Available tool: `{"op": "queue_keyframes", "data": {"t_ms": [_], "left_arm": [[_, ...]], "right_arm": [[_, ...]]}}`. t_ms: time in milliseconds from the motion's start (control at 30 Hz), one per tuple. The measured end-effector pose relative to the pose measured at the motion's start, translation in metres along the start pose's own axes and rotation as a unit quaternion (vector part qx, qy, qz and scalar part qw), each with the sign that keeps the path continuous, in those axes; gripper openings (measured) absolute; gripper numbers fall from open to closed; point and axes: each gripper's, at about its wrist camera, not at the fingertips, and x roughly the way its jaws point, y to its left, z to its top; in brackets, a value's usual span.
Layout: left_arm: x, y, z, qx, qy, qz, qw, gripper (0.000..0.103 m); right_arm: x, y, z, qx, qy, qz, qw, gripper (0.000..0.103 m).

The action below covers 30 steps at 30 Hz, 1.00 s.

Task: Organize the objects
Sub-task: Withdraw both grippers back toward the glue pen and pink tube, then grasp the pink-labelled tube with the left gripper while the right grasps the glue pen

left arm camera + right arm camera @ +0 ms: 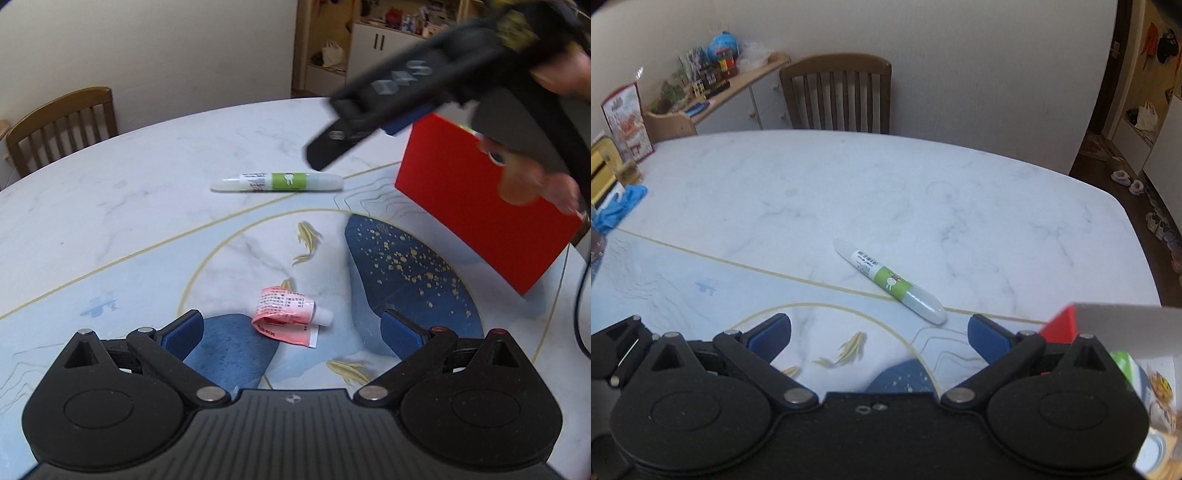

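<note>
On the far left of the marble-patterned bench (110,206) a wooden chair (62,122) stands pushed in, out of the way. Nearer, the left tool (291,328) hovers low with its blue pads spread wide, and the crumpled pink tube (286,314) lies on the bench just beyond the gap between them, so it looks lined up as the next thing to pick. Farther off, near the middle, the green-labelled white tube (277,181) lies flat on its side, untouched. Above and just right of it the right tool (879,332) reaches in at a slant; its own camera shows its pads apart and holding nothing, aimed toward that tube. At the right, a red box (480,199) is tipped up on the bench, seemingly by a hand (539,188) holding it, probably so tubes can be dropped in.
</note>
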Motion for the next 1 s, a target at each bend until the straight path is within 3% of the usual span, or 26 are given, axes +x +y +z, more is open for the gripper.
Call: {"op": "queue_keyframes", "data": {"t_ms": [333, 733, 900, 1000], "left_arm": [[0.021, -0.002, 0.0, 0.014, -0.013, -0.007, 0.9998, 0.102], [0.033, 0.007, -0.005, 0.011, -0.019, 0.0, 0.9998, 0.102], [0.034, 0.007, -0.006, 0.014, -0.024, -0.005, 0.9996, 0.101], [0.034, 0.006, -0.006, 0.019, -0.027, -0.007, 0.9994, 0.099]], "right_arm": [[0.059, -0.006, 0.023, -0.027, 0.046, -0.003, 0.999, 0.099], [0.095, -0.01, 0.027, -0.037, 0.085, 0.015, 0.996, 0.078], [0.096, -0.01, 0.028, -0.044, 0.085, 0.017, 0.995, 0.073], [0.094, -0.007, 0.028, -0.051, 0.082, 0.019, 0.995, 0.06]]}}
